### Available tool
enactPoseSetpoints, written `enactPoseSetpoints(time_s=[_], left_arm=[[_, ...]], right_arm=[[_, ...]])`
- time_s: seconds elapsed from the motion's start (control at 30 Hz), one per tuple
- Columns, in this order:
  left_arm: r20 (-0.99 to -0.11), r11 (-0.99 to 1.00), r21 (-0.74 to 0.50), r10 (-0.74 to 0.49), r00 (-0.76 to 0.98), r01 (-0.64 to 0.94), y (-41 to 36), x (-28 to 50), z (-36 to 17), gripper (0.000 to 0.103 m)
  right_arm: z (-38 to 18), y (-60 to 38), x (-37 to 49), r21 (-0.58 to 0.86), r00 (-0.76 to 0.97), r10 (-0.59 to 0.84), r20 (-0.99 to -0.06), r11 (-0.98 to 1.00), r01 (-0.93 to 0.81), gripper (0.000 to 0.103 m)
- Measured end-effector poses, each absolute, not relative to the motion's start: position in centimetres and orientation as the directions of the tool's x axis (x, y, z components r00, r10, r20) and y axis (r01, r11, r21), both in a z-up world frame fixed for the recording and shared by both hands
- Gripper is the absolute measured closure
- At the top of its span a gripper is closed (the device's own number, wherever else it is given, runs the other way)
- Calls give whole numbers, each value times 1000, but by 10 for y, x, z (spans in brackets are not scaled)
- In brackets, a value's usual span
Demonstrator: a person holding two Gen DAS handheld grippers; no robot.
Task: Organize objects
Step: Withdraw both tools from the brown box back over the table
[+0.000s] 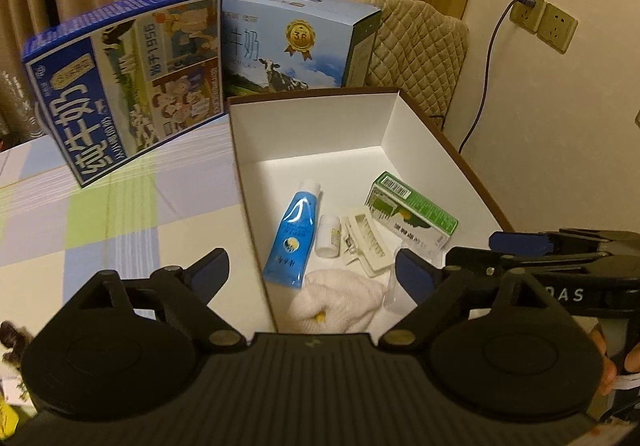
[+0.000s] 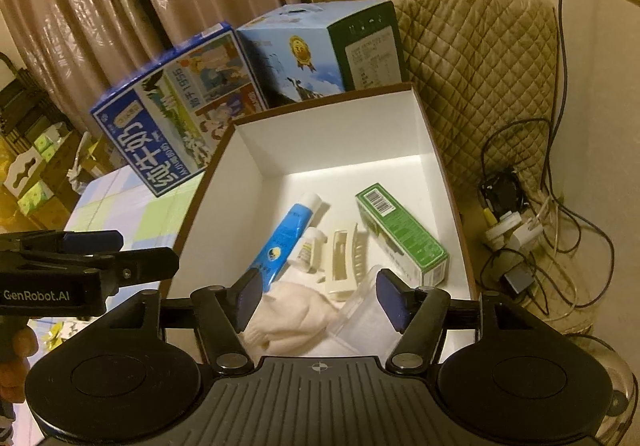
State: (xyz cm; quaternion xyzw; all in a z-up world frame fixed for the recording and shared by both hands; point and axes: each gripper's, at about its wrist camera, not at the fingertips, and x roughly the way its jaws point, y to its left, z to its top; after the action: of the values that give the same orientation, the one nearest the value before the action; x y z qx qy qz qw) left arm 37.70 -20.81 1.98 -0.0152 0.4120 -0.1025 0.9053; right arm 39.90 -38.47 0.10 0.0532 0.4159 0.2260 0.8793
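Both tools hang over the near end of the open white box (image 2: pixel 432 134) on the checked counter (image 1: pixel 120 206). The left tool (image 1: pixel 312 270) is spread wide and empty; the right tool (image 2: pixel 320 296) is also wide, its pads flanking a clear plastic cup (image 2: pixel 360 310) without gripping it. Inside lie a blue tube (image 2: pixel 280 238), a small white bottle (image 2: pixel 310 250), a cream hair clip (image 2: pixel 344 262), a green carton (image 2: pixel 404 234) and a white cloth (image 2: pixel 292 314). Two milk cartons (image 1: pixel 132 78) stand behind the box, blocking the far side.
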Motion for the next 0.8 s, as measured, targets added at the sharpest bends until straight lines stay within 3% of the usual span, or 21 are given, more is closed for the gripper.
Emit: enactPoseSetpoints(time_s=[0.8], left_arm=[[-754,986,-131,-167,636,103,-173,285,32,13]], right_arm=[[14,-376,317,292,535,457,-710,883,-367,41]])
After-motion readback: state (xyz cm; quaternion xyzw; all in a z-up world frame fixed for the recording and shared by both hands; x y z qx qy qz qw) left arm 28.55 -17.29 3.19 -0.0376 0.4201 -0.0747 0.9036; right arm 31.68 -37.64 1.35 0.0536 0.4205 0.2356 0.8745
